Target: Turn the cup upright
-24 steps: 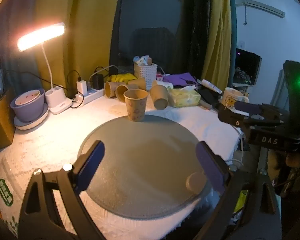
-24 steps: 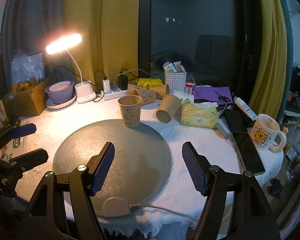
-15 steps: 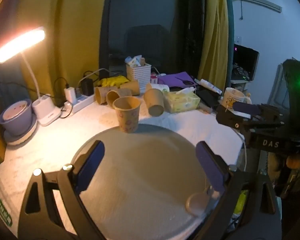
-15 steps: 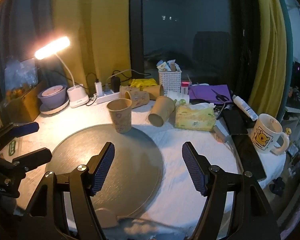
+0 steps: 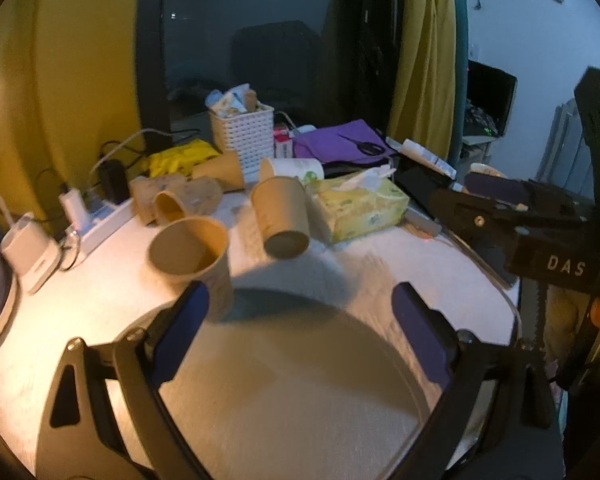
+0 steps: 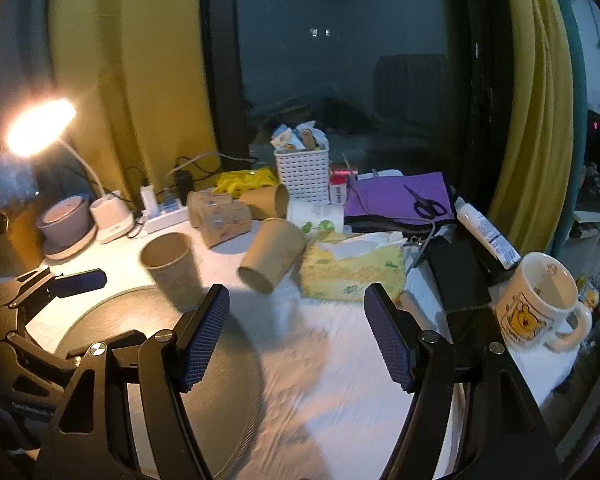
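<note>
A brown paper cup (image 5: 283, 215) lies on its side on the white cloth, bottom toward me, beside the tissue box; it also shows in the right wrist view (image 6: 273, 256). Another paper cup (image 5: 192, 254) stands upright at the far edge of the round grey mat (image 5: 284, 380); it also shows in the right wrist view (image 6: 172, 266). My left gripper (image 5: 300, 328) is open and empty above the mat, its left finger just in front of the upright cup. My right gripper (image 6: 296, 336) is open and empty, short of the lying cup.
More paper cups (image 6: 220, 216) lie at the back by a white basket (image 6: 303, 172) and a power strip (image 6: 162, 216). A yellow tissue box (image 6: 354, 268), a phone (image 6: 458, 276), a mug (image 6: 538, 304), a lamp (image 6: 40, 126) and a bowl (image 6: 66, 220) ring the table.
Both grippers have moved forward and to the right toward the cups. The cups look larger and closer. Both stay open and empty.
</note>
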A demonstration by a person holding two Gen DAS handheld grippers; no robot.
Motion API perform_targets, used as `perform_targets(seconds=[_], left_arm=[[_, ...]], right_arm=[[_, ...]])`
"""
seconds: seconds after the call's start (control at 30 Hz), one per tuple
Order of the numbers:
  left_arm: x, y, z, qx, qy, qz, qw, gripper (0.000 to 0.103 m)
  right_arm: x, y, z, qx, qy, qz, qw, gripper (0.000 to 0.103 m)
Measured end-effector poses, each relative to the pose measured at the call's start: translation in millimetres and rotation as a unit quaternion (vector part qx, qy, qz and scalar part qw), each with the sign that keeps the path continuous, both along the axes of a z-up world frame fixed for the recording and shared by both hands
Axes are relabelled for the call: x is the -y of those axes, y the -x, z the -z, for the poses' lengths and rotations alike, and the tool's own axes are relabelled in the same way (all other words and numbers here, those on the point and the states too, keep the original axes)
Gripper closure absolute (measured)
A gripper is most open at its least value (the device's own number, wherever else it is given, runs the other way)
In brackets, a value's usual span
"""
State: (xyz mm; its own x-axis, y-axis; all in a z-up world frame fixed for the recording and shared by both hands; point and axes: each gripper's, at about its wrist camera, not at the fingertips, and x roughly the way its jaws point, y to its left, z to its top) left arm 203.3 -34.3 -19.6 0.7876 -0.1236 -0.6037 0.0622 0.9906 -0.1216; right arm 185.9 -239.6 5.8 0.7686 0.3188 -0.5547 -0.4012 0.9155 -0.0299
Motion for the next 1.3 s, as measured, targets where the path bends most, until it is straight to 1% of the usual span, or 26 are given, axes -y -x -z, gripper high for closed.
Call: perform_targets(seconds=[0.07, 0.1, 0.17, 0.3, 0.37, 0.47, 0.53, 0.67, 0.73, 0.9, 1.0, 1.13, 1.17, 1.2, 1.27, 1.3], left_arm=[[5, -20, 2, 0.000, -0.007, 0.005, 1.0000, 0.009], [8, -28, 6, -0.008, -0.006, 0.005, 0.9999, 0.010], [12, -49, 13, -0.024, -0.020, 0.003, 0.9995, 0.010], [15, -81, 19, -0.034, -0.037, 0.001, 0.9987, 0.010], [15, -93, 25, -0.039, -0.054, 0.000, 0.9978, 0.010], [13, -109, 32, -0.048, -0.068, -0.007, 0.9965, 0.010], [12, -123, 37, -0.059, -0.086, -0.013, 0.9945, 0.010], [9, -146, 46, -0.078, -0.094, -0.023, 0.9922, 0.010], [9, -154, 50, -0.079, -0.111, -0.028, 0.9903, 0.010], [7, -171, 57, -0.081, -0.137, -0.031, 0.9867, 0.010], [4, -176, 58, -0.080, -0.132, -0.031, 0.9875, 0.010], [5, -180, 60, -0.077, -0.138, -0.023, 0.9871, 0.010], [6, -181, 61, -0.078, -0.139, -0.018, 0.9870, 0.011], [7, -181, 61, -0.077, -0.143, -0.015, 0.9866, 0.019], [7, -184, 64, -0.079, -0.149, -0.009, 0.9857, 0.027], [6, -187, 65, -0.080, -0.145, -0.006, 0.9861, 0.033]], right_arm=[[4, -18, 4, -0.006, -0.003, 0.003, 1.000, 0.030], [5, -26, 6, -0.008, -0.004, 0.005, 1.000, 0.030], [8, -40, 11, -0.012, -0.006, 0.008, 1.000, 0.030], [15, -73, 21, -0.024, -0.012, 0.014, 1.000, 0.030], [16, -83, 25, -0.028, -0.015, 0.015, 0.999, 0.030], [19, -98, 32, -0.036, -0.021, 0.016, 0.999, 0.030], [21, -108, 35, -0.040, -0.026, 0.017, 0.999, 0.030], [22, -119, 38, -0.046, -0.032, 0.012, 0.998, 0.030], [21, -124, 39, -0.046, -0.031, 0.010, 0.998, 0.030], [21, -137, 41, -0.049, -0.033, 0.006, 0.998, 0.030], [19, -144, 43, -0.051, -0.025, 0.001, 0.998, 0.030], [19, -148, 43, -0.050, -0.021, 0.001, 0.999, 0.030], [19, -150, 42, -0.050, -0.021, 0.002, 0.999, 0.030], [19, -150, 42, -0.049, -0.023, 0.003, 0.999, 0.030], [20, -151, 42, -0.049, -0.025, 0.003, 0.998, 0.030], [20, -150, 43, -0.049, -0.026, 0.005, 0.998, 0.030]])
